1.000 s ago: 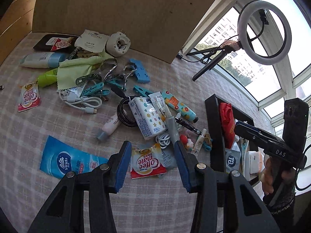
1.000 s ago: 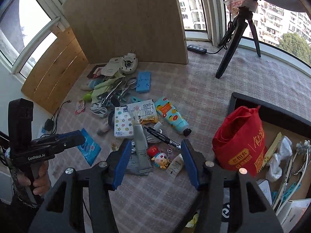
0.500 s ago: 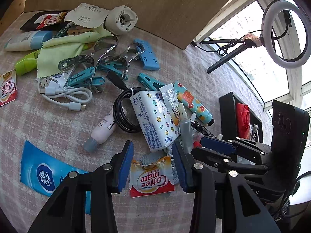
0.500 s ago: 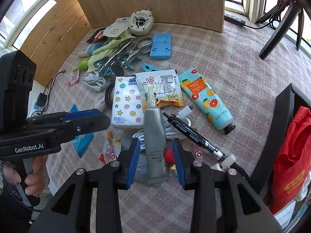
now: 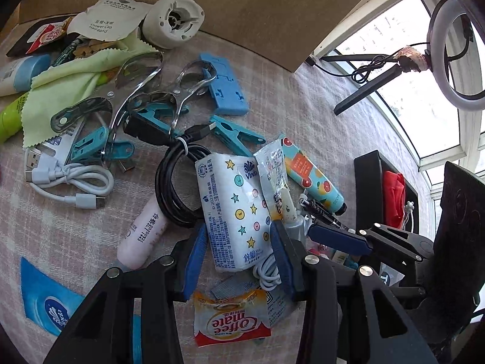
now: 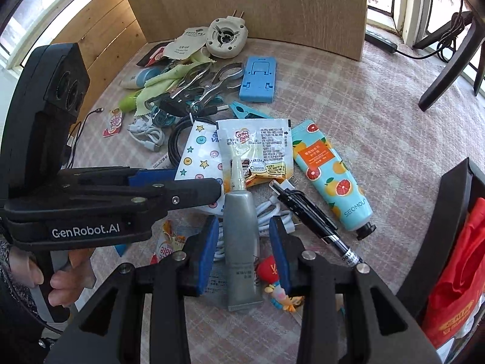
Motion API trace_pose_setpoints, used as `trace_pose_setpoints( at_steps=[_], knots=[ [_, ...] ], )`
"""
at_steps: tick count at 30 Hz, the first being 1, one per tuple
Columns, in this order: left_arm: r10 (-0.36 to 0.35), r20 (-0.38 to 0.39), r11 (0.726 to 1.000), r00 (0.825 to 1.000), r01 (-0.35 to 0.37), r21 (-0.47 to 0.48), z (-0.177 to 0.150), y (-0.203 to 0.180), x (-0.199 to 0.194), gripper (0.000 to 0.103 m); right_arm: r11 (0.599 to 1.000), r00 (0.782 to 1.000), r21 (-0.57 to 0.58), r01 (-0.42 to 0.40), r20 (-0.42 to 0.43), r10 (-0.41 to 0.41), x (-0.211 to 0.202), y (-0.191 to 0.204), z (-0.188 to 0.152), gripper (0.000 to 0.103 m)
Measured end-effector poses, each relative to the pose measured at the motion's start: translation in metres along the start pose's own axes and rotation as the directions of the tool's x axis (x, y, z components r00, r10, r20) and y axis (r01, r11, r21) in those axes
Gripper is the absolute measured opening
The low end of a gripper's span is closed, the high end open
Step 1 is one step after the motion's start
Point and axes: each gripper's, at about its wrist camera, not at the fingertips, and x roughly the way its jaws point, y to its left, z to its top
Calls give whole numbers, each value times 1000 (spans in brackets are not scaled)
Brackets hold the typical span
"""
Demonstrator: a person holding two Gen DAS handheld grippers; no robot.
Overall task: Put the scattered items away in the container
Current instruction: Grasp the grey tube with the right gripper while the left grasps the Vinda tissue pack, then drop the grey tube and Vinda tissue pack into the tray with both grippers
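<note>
Here the tissue pack [image 5: 239,212] lies on the desk [image 5: 60,212] between the spread left tongs [image 5: 239,254], seemingly untouched, while the right tongs [image 6: 244,248] gape around the grey tube [image 6: 241,236], near the black container [image 6: 445,227].

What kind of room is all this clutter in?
Probably a flat's bay-window nook, set up for filming: curved windows, a ring light on a stand, and household odds and ends on a checked cloth.

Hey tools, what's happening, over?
Left tool open around tissue pack. Right tool open around grey tube. White cable under tube.
</note>
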Motion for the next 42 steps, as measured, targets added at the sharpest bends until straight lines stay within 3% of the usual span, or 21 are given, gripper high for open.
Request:
trace_pose_setpoints(
  at_steps=[8, 10, 12, 13, 15, 21, 31, 37, 42],
  knots=[
    [-11, 39, 1000, 999, 10, 16, -1, -3, -10, 24, 999, 1000, -39, 12, 6, -12, 2, 4, 1, 30],
    [-12, 42, 1000, 999, 11, 22, 0, -3, -10, 24, 997, 1000, -69, 31, 2, -31, 4, 10, 2, 36],
    [-10, 46, 1000, 999, 9, 21, 0, -2, -10, 24, 995, 999, -85, 45, 12, -45, 6, 14, 3, 37],
    [-10, 48, 1000, 999, 9, 20, -1, -2, -10, 24, 995, 999, -86, 48, 14, -47, 7, 15, 4, 36],
    [-3, 56, 1000, 998, 2, 21, -2, -1, -12, 23, 996, 998, -75, 56, 18, -55, 7, 13, 6, 24],
    [-6, 87, 1000, 996, 6, 9, -6, 6, -26, 23, 999, 999, -31, 17, 41, -16, -4, 7, -1, 24],
    [-12, 181, 999, 983, 6, 37, -25, 0, -79, 23, 994, 977, 79, -76, 207, 58, -77, -10, -24, 23],
    [-59, 222, 993, 973, 35, 111, -39, -35, -107, 23, 987, 950, 142, -81, 311, 33, -130, -31, -43, 23],
    [-147, 187, 972, 971, 106, 211, -46, -85, -108, 23, 978, 931, 209, -31, 362, -48, -182, -60, -72, 23]
  ],
)
